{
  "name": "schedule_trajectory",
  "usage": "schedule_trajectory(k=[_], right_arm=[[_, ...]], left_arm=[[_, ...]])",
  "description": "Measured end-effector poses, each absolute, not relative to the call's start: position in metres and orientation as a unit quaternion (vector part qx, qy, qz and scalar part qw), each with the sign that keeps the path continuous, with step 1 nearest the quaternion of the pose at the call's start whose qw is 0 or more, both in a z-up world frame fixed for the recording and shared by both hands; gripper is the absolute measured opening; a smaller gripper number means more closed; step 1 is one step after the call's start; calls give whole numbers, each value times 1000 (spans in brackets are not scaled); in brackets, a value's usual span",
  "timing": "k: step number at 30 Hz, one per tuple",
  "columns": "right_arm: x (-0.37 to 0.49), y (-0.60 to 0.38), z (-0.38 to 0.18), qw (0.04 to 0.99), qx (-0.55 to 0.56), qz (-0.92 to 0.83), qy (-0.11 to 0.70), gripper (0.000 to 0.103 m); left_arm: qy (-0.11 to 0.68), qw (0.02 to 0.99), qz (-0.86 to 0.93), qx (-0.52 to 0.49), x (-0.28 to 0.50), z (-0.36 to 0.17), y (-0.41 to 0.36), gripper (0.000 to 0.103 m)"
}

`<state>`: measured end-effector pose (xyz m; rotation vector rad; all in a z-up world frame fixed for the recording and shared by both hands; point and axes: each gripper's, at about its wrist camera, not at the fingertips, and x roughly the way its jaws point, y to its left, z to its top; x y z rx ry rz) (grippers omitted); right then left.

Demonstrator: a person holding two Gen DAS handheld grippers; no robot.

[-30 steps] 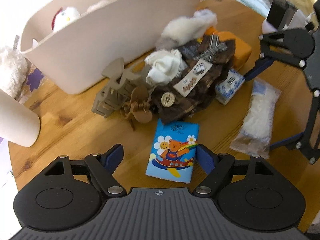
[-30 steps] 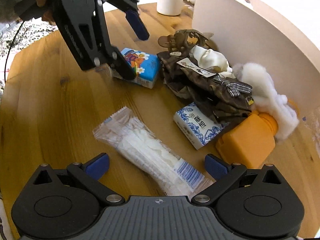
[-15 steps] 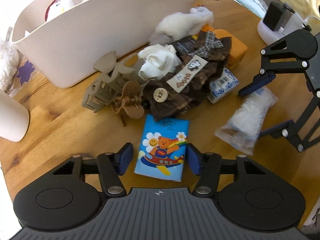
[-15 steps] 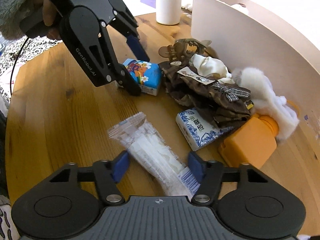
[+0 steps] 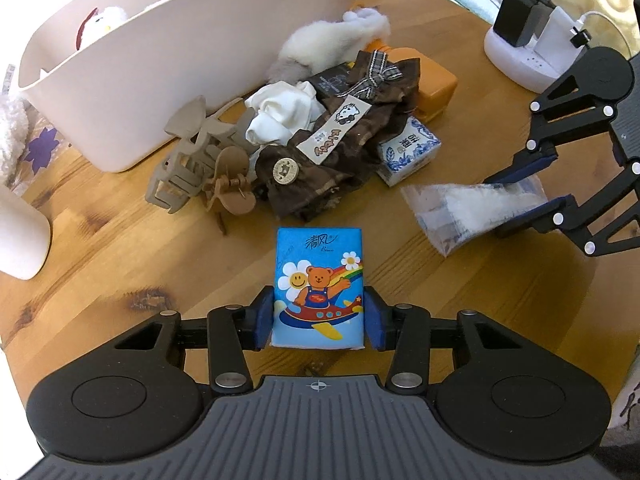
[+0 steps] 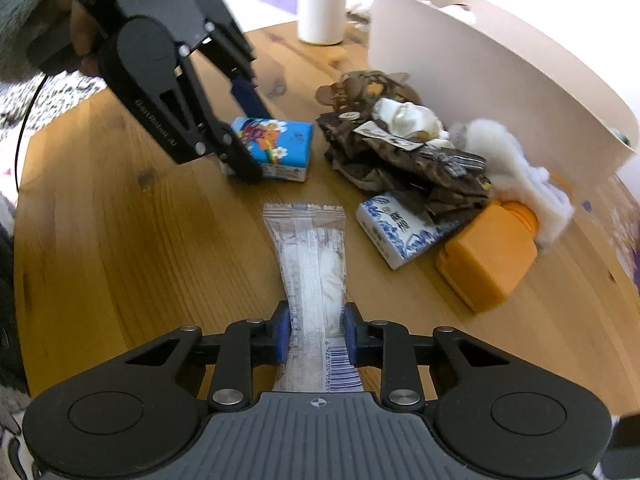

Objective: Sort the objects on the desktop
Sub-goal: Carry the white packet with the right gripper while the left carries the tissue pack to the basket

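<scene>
Blue tissue pack [image 5: 319, 288], the one printed with a bear in a plane, sits between the pads of my left gripper [image 5: 319, 318]; the jaws are closing and both blue pads already press its long sides, its far end reaching out over the wooden table [image 5: 120, 248]. In my right wrist view the clear plastic packet [image 6: 314, 264] of white contents is squeezed at its barcode end by the right gripper [image 6: 316, 334], whose jaws are also closing, the wrapper pinched narrow between the pads while its sealed far end points away from me.

From the left view I see that right gripper off to the side with the packet in its pads. From the right view, a hand [image 6: 82, 36] in a grey fuzzy sleeve holds the left tool over the blue pack.

Just beyond lies the heap: a blue-and-white patterned tissue pack [image 5: 408, 150] partly under a brown cloth item [image 5: 340, 148] with a Hello Kitty tag, a crumpled white cloth [image 5: 282, 114], two tan hair claws [image 5: 200, 160] and an orange plastic container [image 6: 486, 258] touching a white fluffy toy [image 5: 332, 42].

Behind the heap stands the cream storage bin [image 5: 160, 68]. A white cylinder [image 6: 322, 4] stands further off, and a white charging dock [image 5: 528, 48] sits near the table's far edge.
</scene>
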<state>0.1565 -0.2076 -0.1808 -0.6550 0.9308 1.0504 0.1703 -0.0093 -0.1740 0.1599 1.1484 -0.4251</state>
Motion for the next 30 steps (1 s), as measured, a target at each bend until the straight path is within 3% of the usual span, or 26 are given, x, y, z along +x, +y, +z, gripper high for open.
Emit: schedule_trajectory(k=[16,30], right_arm=[[164,-244,-149,793,-194,411,405,25],[224,-266,-96,844,-144,373,356,25]], left_arm=[[514,830,-206,63,152,-135,6,47],[453,876,-159,48,196,-78,48,47]])
